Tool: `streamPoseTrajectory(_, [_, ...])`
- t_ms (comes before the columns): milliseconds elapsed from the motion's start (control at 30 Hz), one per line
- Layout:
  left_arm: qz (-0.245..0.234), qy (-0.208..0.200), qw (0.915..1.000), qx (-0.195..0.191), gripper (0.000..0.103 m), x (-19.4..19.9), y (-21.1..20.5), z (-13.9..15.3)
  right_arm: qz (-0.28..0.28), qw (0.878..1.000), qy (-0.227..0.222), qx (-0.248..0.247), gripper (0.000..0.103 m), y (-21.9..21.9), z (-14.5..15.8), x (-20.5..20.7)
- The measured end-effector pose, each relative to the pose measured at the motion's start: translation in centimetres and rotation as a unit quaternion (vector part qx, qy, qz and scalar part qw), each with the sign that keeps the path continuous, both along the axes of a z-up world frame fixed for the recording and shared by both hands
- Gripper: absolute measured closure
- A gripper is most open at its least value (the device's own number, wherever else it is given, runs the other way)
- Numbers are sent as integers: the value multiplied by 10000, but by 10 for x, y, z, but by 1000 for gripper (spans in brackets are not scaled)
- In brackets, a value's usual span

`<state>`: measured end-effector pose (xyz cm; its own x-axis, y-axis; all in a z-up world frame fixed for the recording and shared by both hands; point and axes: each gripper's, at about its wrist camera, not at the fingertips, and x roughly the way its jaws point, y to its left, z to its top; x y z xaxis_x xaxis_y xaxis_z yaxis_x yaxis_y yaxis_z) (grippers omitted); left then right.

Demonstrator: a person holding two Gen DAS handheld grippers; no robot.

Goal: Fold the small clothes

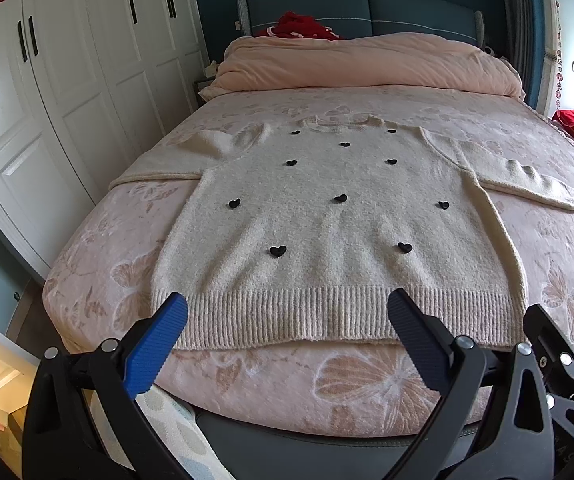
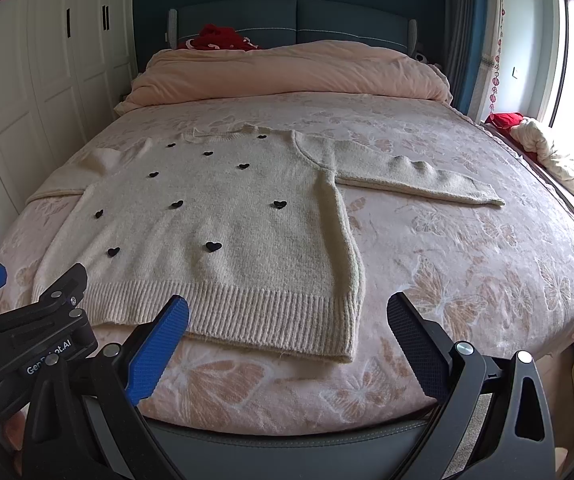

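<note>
Bed (image 1: 367,392): big and pink, with butterfly shapes on the cover. It is the place for everything here.
Quilt (image 1: 367,64): a puffy pink heap at the head of the bed, well apart from the sweater.
Sweater (image 1: 327,232): cream, with small black hearts. It lies flat and face up in the middle of the bed, not folded yet. Its ribbed bottom edge is near the foot of the bed.
Sleeves: both stick out sideways. The right sleeve (image 2: 419,182) lies flat on the bed cover.
Left gripper (image 1: 287,312): wide apart and holding nothing, over the bottom edge of the sweater.
Right gripper (image 2: 287,314): also wide apart and holding nothing, over the sweater's bottom right corner.
Good way to start: I think a sleeve should come first. Pinch it near the cuff, lift it only a little, and lay it flat across the hearts so no bumps form.
</note>
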<state>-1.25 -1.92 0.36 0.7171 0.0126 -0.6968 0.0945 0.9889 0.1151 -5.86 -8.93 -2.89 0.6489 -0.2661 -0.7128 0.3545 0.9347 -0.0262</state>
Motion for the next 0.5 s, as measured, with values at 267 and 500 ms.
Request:
streamPoseTrajectory(267, [4,-6,10000,-1,5,-1,0,-1,6,10000,9,10,5,1,-1,0])
streamPoseTrajectory(500, [0,-5,10000,16,5,-1,-1,-1,6,10000,14,26,5,1,-1,0])
